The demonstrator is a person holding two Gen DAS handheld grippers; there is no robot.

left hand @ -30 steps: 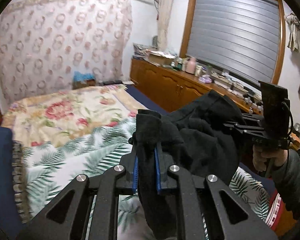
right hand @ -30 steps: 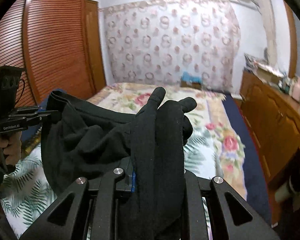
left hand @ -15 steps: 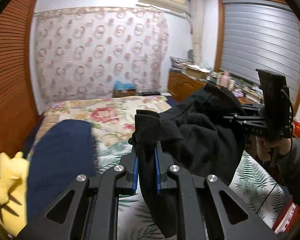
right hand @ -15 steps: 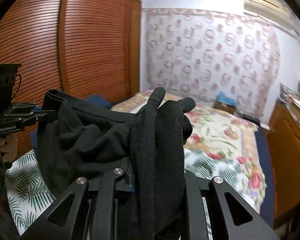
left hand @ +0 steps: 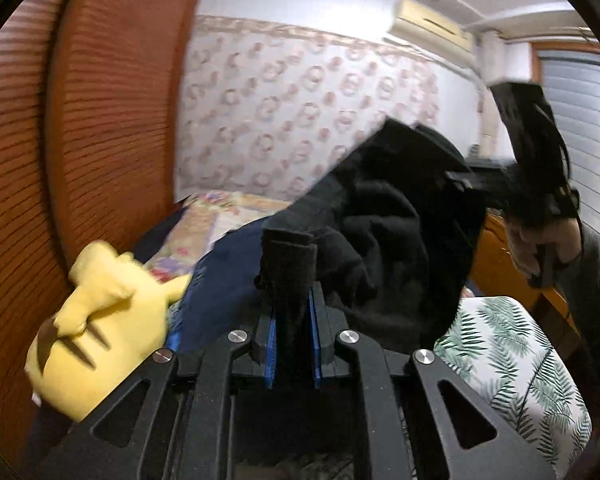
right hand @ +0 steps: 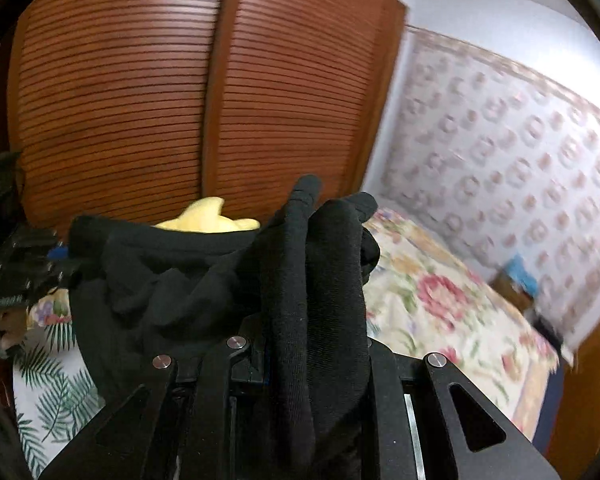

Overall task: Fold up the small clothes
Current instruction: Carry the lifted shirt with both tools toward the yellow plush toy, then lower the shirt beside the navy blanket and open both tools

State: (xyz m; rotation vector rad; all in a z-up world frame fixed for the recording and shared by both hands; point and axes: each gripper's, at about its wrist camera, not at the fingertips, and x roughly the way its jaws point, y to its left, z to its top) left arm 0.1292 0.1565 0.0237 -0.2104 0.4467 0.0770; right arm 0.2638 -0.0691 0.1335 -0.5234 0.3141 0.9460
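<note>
Far left, the brown louvered wooden wardrobe doors (left hand: pixel 60 160) rise just beside my left side, close enough to fill that edge. Below them a yellow plush toy (left hand: pixel 100 312) lies against a dark blue cushion (left hand: pixel 220 292), near my left gripper (left hand: pixel 292 320); its blue-lined fingers are clamped tight on a bunched fold of the black knit garment (left hand: pixel 380 248), which juts up between them. The garment hangs slack in the air between my two tools, above the bed, and blocks most of the middle of both views. In the left wrist view my right hand (left hand: pixel 540 248) grips the other tool's handle, motion-blurred. My right gripper (right hand: pixel 312 344) is closed on a thick roll of the same cloth; the fingers are buried under it. From the right wrist view my left tool sits at the far left edge, the plush toy peeking over the cloth's top hem. Beneath, the white palm-leaf print sheet (left hand: pixel 520 368) shows open surface; right of it the floral bedspread (right hand: pixel 440 304) stretches uncovered toward the ring-patterned curtain (right hand: pixel 520 160).
</note>
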